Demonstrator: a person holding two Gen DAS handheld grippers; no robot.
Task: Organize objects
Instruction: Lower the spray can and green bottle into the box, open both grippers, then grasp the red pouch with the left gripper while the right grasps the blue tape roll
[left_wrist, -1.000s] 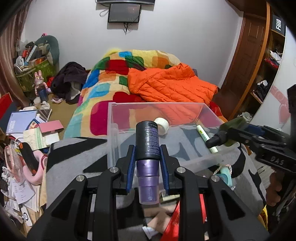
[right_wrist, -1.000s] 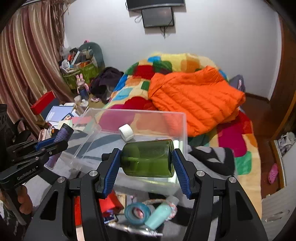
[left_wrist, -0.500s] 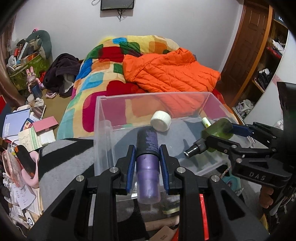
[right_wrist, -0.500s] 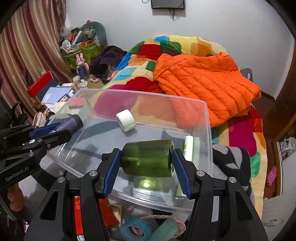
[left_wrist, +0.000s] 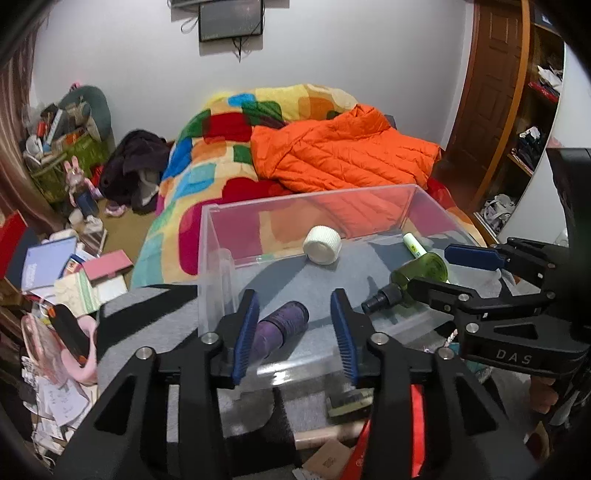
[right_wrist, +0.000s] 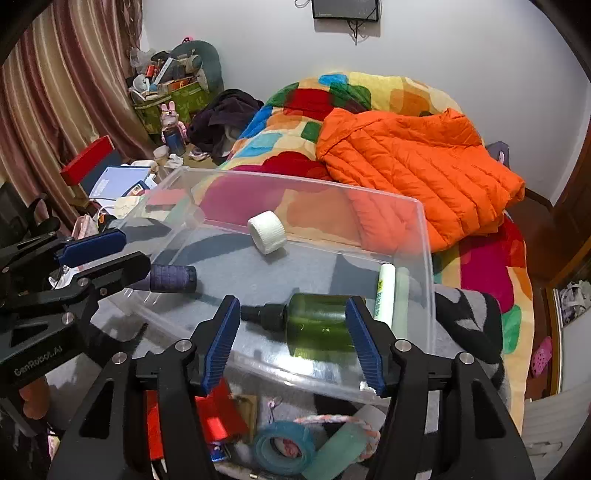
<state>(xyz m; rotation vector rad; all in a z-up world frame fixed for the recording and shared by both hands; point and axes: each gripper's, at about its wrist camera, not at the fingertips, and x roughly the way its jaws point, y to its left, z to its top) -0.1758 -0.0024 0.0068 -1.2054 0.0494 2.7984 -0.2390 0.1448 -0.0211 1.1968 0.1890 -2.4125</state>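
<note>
A clear plastic bin (left_wrist: 410, 199) is seen on a grey and black blanket (left_wrist: 147, 314) at the foot of the bed. The left gripper (left_wrist: 293, 328) is held over the bin's near wall, and its fingers (left_wrist: 245, 328) are opening; the purple bottle (left_wrist: 282, 326) lies between them on the bin floor, resting against the left pad and clear of the right pad, so it is released. The right gripper (right_wrist: 293, 339) is held at the bin's near right corner, its fingers (right_wrist: 364, 341) also opening around the green bottle (right_wrist: 317, 326), which lies on its side with its black cap (right_wrist: 264, 315) pointing to nine o'clock. The right pad appears to be touching the bottle's base, while the left pad stands apart from the cap. A white cap (right_wrist: 267, 231) lies toward twelve o'clock in the bin, and a white marker (right_wrist: 384, 291) lies along the right wall, at three o'clock of the green bottle. A roll of blue tape (right_wrist: 282, 448) is seen outside the bin, at six o'clock.
</note>
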